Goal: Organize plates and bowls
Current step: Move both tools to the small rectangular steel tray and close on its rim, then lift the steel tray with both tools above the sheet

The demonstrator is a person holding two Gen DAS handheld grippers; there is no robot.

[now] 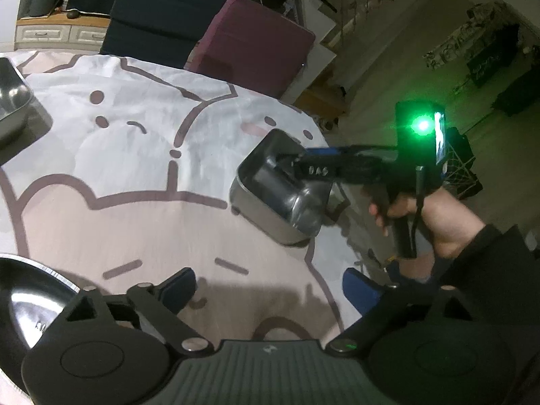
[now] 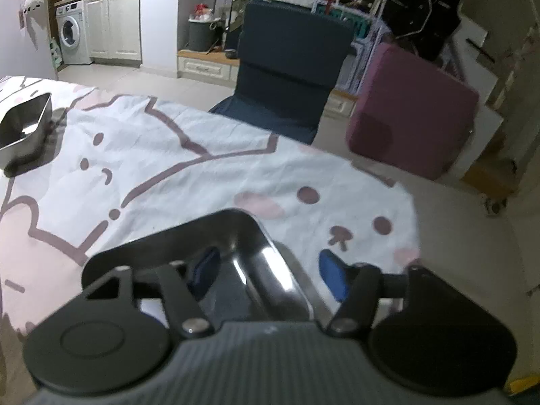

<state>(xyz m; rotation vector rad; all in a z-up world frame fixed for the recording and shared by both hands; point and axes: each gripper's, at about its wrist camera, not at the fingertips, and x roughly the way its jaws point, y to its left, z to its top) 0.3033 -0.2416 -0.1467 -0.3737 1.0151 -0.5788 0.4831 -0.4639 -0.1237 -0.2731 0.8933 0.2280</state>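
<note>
A rectangular steel tray sits near the right edge of the bear-print tablecloth. My right gripper, held by a hand, reaches into it from the right. In the right wrist view this tray lies right under my right gripper. The jaws straddle its right wall, one blue pad inside and the other outside, neither visibly pressing. My left gripper hovers open over bare cloth. A round steel bowl lies at its lower left. A second steel tray stands at the far left.
Behind the table stand a navy chair and a maroon pouf. The tablecloth ends just right of the near tray, with floor beyond. Cabinets and a washing machine line the back.
</note>
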